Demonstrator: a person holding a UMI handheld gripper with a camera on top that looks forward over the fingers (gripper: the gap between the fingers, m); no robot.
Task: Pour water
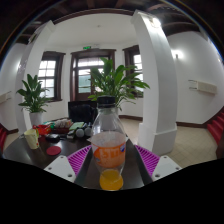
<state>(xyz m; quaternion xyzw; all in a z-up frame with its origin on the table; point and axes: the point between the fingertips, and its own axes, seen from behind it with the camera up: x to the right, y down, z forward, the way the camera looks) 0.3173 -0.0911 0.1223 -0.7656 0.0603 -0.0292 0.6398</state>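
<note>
A clear plastic bottle point(109, 140) with a black cap, an orange label and orange liquid in its base stands upright between my gripper's point(111, 160) two fingers. Both purple pads point(79, 157) press against its sides, so the gripper is shut on it. The bottle is held above a dark round table point(25, 152). I see no cup or other vessel just ahead of the fingers.
On the table to the left lie a yellow item point(31, 139), red pieces point(43, 130) and a dark object point(78, 129). Potted plants point(116, 85) stand behind. A white pillar point(160, 80) rises at the right, and windows line the back wall.
</note>
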